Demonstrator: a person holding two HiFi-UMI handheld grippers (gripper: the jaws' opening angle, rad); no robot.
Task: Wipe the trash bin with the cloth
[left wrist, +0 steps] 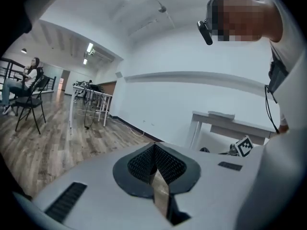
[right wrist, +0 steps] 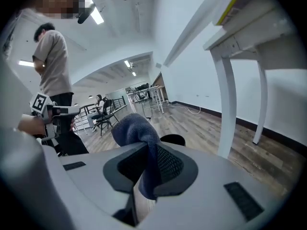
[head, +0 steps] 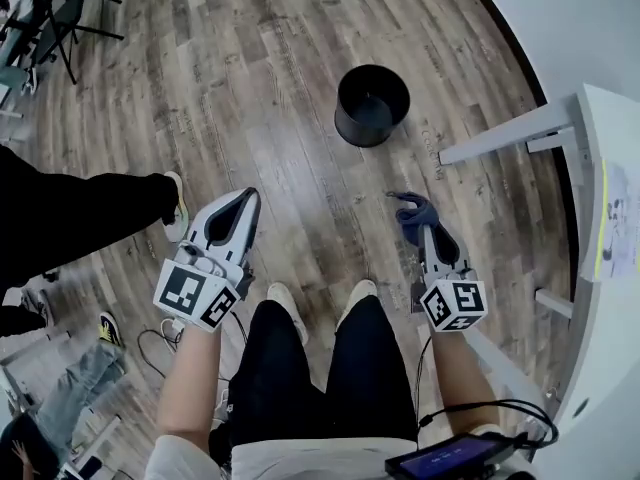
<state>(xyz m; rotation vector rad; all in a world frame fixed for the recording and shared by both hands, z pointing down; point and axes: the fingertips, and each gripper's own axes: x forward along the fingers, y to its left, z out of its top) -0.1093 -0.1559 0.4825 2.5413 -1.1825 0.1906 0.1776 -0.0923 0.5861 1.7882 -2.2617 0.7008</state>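
Observation:
A black round trash bin (head: 371, 105) stands upright on the wooden floor ahead of me, and its rim (right wrist: 173, 139) peeks over the jaws in the right gripper view. My right gripper (head: 421, 226) is shut on a dark blue cloth (head: 413, 214), which bunches up above the jaws (right wrist: 136, 131). My left gripper (head: 243, 206) is shut with nothing between its fingers (left wrist: 154, 158). Both grippers hang at about knee height, well short of the bin.
A white table (head: 610, 268) with white legs (head: 505, 134) runs along the right, beside a white wall. Another person's dark-trousered leg and shoe (head: 175, 205) stand close at the left. Chairs (head: 60, 18) sit at the far left. Cables (head: 150, 343) lie on the floor behind me.

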